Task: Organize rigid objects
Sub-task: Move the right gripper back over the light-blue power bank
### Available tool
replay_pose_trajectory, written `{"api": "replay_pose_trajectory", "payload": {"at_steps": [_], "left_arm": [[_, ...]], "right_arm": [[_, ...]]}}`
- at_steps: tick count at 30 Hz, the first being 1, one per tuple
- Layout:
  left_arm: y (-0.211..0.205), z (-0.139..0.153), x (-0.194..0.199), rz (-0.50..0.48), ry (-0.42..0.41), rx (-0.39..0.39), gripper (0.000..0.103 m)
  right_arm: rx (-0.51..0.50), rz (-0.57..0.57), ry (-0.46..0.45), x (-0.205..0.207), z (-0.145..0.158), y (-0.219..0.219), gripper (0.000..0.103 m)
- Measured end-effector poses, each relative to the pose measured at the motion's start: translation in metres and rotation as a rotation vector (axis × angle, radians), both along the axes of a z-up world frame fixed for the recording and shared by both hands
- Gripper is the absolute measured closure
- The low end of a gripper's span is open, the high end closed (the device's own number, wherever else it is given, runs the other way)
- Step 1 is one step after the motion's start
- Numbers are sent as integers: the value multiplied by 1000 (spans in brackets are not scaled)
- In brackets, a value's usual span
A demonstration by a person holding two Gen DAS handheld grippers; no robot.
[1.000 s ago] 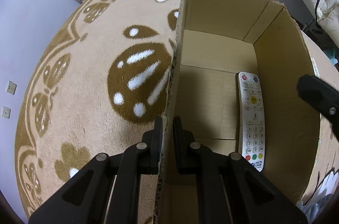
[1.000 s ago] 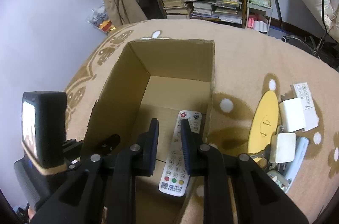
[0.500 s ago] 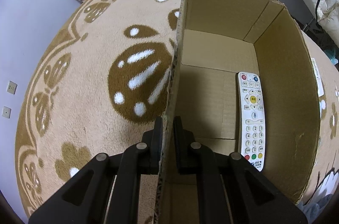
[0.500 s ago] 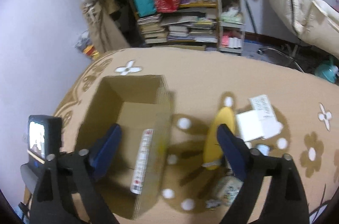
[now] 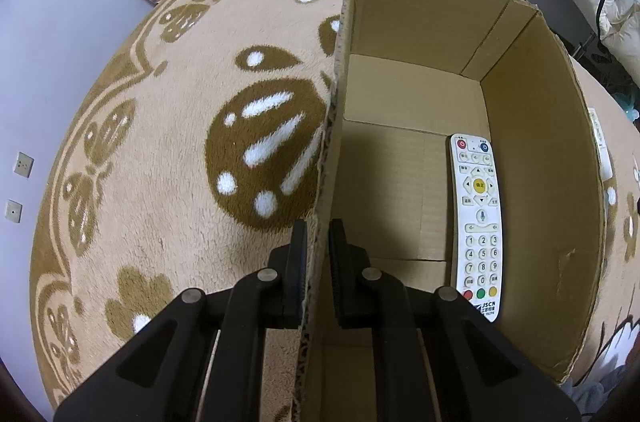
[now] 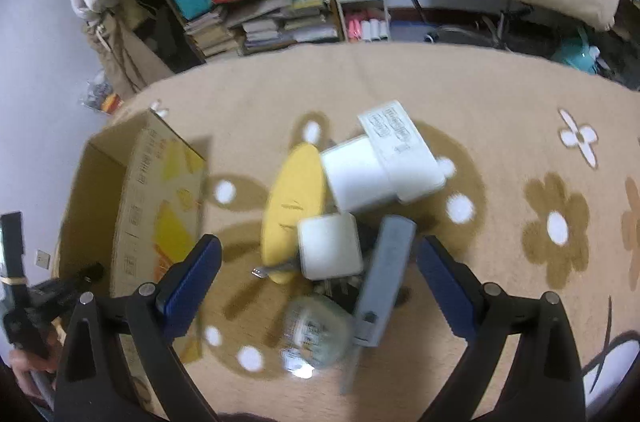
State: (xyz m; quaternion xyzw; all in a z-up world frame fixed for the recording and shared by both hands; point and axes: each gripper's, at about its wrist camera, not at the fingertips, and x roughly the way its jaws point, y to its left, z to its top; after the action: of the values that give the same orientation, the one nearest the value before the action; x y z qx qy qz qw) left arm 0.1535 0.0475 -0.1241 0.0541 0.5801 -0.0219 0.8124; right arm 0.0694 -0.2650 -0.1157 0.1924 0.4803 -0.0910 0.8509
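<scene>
From the left wrist, the left gripper is clamped on the cardboard box wall, 1 remote inside; from the right wrist, the right gripper, jaws spread and empty, hovers over the pile, where the grey bar, probably nearest, runs lengthwise between them.

tan carpet with brown blobs, white dots and flowers. plain brown cardboard box, yellow print outside. white remote, yellow centre key, red, green, yellow buttons. black left claw; blue-padded right claw.
</scene>
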Motion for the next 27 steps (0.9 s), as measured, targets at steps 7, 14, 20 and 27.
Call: {"api": "replay_pose_trajectory", "payload": {"at_steps": [7, 14, 20, 27], "left_arm": [[0, 0, 0, 1, 1, -2, 92], [1, -1, 0, -1, 1, 1, 92], [1, -1, 0, -1, 0, 0, 92], [1, -1, -1, -1, 1, 1, 92]], "right_arm": [[12, -39, 35, -5, -23, -15, 0], [17, -88, 68, -11, -37, -27, 0], [25, -102, 115, -12, -54, -33, 13], [94, -127, 142, -16, -68, -39, 42]]}}
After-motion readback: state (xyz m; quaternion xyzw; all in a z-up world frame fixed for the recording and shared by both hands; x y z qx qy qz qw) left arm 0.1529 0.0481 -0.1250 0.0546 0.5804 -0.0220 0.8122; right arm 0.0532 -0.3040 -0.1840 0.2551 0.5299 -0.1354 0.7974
